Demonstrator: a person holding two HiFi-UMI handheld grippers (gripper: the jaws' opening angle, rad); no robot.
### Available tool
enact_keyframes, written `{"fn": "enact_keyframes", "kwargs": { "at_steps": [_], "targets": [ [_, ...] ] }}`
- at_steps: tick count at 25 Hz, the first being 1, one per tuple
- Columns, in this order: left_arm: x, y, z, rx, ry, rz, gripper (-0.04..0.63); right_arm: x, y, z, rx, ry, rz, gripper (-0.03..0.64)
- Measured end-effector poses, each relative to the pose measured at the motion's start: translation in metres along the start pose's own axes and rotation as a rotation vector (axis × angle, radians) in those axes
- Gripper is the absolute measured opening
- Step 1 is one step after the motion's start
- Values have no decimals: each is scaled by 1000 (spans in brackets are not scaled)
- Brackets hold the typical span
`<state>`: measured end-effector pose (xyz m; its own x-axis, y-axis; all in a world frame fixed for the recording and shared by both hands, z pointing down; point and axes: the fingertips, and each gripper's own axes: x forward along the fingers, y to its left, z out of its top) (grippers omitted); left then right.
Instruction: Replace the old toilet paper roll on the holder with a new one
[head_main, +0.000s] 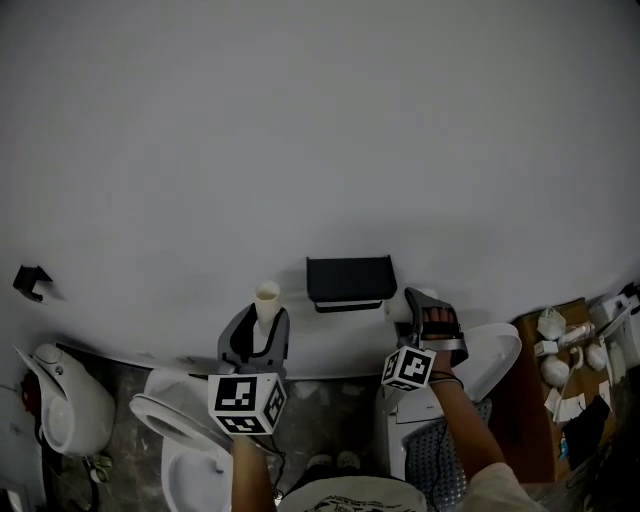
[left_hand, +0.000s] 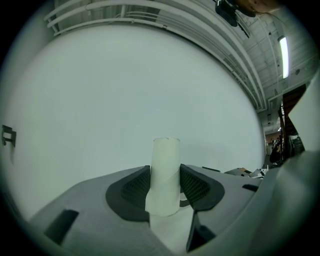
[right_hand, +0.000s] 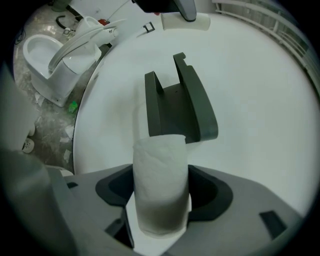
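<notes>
A black paper holder (head_main: 350, 283) is fixed to the white wall, and no roll shows on it. My left gripper (head_main: 262, 328) is left of it, level, shut on a bare cardboard tube (head_main: 267, 303) that stands upright between the pads (left_hand: 196, 187); the tube (left_hand: 165, 175) pokes above the jaws. My right gripper (head_main: 420, 312) is just right of the holder, shut on a white toilet paper roll (right_hand: 160, 187). In the right gripper view the holder (right_hand: 177, 107) lies directly beyond the roll, its two side arms facing me.
A wall-hung toilet (head_main: 62, 400) and a second toilet (head_main: 185, 445) sit at the lower left, with a white toilet (head_main: 492, 358) under my right arm. A brown stand (head_main: 560, 375) with small items is at the right. A black hook (head_main: 30, 282) is on the wall at the left.
</notes>
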<state>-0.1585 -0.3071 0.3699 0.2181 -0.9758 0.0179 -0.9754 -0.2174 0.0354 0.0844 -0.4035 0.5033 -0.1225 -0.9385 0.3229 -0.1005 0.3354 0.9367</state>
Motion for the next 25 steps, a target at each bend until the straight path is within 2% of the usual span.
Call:
{"fn": "enact_keyframes", "kwargs": {
  "at_steps": [13, 25],
  "targets": [
    [-25, 31, -3, 4, 12, 85, 186, 7, 14, 40, -21, -65, 7, 302],
    [-50, 54, -10, -1, 29, 137, 186, 9, 21, 71, -17, -100, -39, 301]
  ]
}}
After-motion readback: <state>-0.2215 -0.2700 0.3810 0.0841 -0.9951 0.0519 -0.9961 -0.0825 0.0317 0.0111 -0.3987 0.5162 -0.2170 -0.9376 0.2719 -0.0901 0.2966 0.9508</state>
